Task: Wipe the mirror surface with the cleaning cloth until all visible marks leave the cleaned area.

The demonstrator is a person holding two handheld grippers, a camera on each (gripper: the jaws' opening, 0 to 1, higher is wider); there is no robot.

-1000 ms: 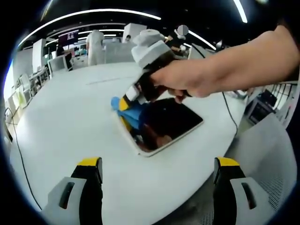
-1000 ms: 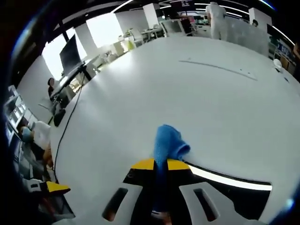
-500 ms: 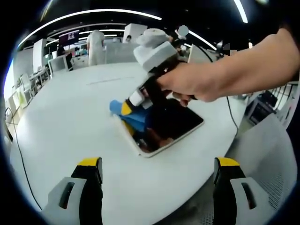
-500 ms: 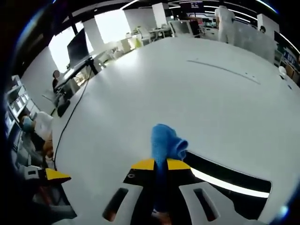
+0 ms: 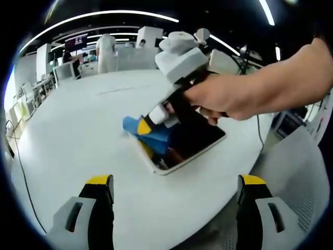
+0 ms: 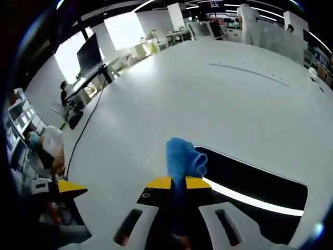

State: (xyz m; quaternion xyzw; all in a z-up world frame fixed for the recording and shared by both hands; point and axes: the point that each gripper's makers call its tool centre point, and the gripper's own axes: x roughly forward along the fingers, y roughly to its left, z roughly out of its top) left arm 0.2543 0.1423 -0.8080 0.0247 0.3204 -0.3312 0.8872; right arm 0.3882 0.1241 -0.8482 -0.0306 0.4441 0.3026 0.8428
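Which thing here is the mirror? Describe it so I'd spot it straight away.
Start at the big white table. Near its edge by the person's hand lies a flat dark rectangle with a pale frame: the mirror. A blue cloth, clamped in the right gripper, presses on one end; nothing else on the table is dark and glossy.

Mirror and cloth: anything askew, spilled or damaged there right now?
Nothing stands out. The mirror lies flat on the white table, its frame unbroken as far as shows. The right gripper is shut on the blue cloth, which rests at the mirror's near edge. The left gripper is open, off to the side. No spill shows.
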